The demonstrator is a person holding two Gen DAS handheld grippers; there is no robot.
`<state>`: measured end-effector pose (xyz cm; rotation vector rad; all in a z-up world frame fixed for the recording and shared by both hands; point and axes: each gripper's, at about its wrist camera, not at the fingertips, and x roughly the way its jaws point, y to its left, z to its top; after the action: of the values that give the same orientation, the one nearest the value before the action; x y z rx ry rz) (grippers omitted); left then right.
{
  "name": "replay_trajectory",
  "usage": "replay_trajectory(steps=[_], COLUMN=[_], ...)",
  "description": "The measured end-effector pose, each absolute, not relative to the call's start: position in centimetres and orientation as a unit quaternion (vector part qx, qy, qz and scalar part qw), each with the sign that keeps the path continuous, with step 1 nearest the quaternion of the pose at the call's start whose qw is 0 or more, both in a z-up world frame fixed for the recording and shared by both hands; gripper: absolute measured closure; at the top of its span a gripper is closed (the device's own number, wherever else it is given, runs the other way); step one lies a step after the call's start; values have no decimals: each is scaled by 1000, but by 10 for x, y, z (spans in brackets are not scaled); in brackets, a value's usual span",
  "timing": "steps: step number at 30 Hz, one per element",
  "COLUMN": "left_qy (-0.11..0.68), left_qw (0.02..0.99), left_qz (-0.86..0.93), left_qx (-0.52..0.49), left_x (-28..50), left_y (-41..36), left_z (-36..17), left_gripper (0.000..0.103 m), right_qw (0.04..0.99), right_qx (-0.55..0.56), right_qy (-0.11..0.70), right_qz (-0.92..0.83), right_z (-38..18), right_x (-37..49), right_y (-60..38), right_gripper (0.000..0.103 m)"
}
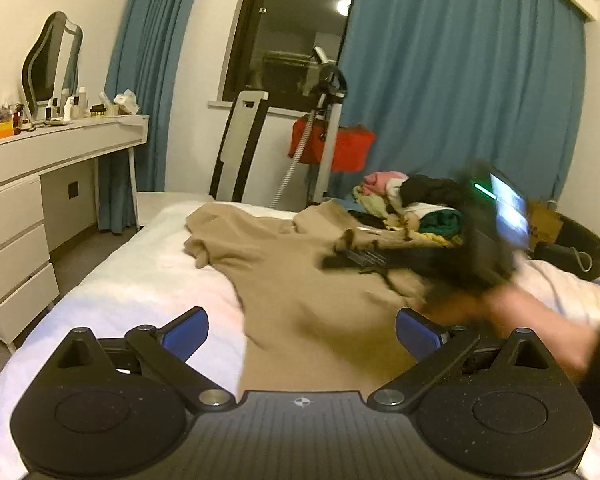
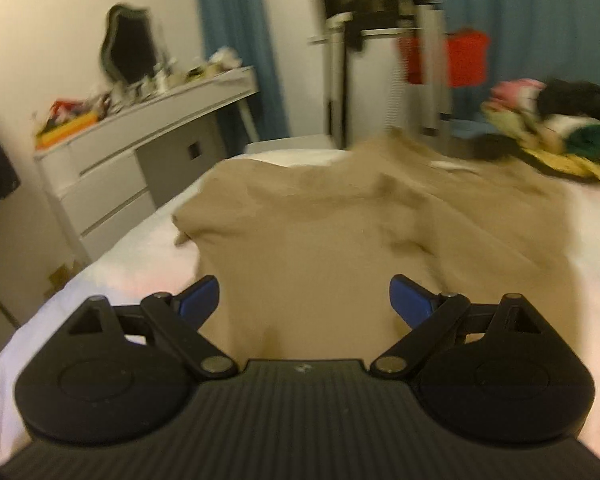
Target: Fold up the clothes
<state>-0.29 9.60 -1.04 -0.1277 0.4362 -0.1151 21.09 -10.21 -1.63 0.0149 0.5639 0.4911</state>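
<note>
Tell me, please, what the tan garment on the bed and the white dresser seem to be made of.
The tan garment looks like a soft, matte woven or knit fabric: it drapes in loose wrinkles without shine, though blur hides the weave. The white dresser looks like painted or laminated board with a smooth, slightly glossy finish: flat drawer fronts, crisp edges.

A bedroom at night. A bed (image 1: pixel 148 280) with a white sheet fills the foreground. Against the left wall stands a white dressing table (image 1: pixel 60 152) with drawers, its tabletop crowded with small bottles (image 1: pixel 70 106) and a curvy-framed mirror (image 1: pixel 50 66). Blue curtains (image 1: pixel 460 80) flank a dark window (image 1: pixel 296 32). Below the window stand a white chair (image 1: pixel 240 144) and a red bag (image 1: pixel 340 146).
</note>
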Motion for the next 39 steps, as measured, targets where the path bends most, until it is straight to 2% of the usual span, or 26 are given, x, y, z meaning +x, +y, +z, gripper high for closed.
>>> replay_trajectory(steps=[4, 9, 11, 12, 14, 15, 16, 17, 20, 26, 30, 35, 39], left_qy=[214, 248, 256, 255, 252, 250, 246, 243, 226, 177, 169, 178, 189], left_qw=[974, 958, 954, 954, 955, 955, 956, 956, 957, 963, 966, 968, 971], left_qz=[-33, -15, -15, -13, -7, -1, 8, 26, 65, 86, 71, 52, 47], left_qx=[-69, -141, -155, -156, -158, -160, -161, -160, -173, -182, -184, -170, -141], left_x=[36, 69, 74, 75, 76, 75, 72, 71, 67, 42, 35, 37, 47], left_y=[114, 145, 151, 153, 156, 157, 157, 161, 171, 176, 169, 152, 138], left_z=[-21, -44, -49, -50, -51, -50, -50, -49, -44, -20, -9, -11, -22], left_gripper=[2, 2, 3, 3, 3, 3, 3, 3, 3, 3, 3, 3, 3], right_qw=[915, 905, 904, 904, 909, 911, 914, 919, 937, 966, 975, 977, 974], right_qx=[-41, -69, -94, -103, -87, -78, -68, -78, -97, 9, 65, 113, 103], right_qy=[277, 288, 296, 298, 299, 296, 293, 280, 228, 155, 132, 153, 191], right_qz=[291, 305, 292, 287, 278, 274, 272, 265, 248, 209, 168, 98, 67], right_z=[-20, -36, -49, -54, -56, -55, -52, -49, -30, 30, 48, 22, -20], right_x=[270, 328, 341, 345, 351, 351, 351, 347, 332, 314, 310, 318, 327], right_y=[-16, 64, 84, 89, 85, 81, 76, 72, 48, -50, -128, -209, -236], right_gripper=[10, 10, 13, 21, 58, 69, 89, 92, 94, 94, 94, 94, 93])
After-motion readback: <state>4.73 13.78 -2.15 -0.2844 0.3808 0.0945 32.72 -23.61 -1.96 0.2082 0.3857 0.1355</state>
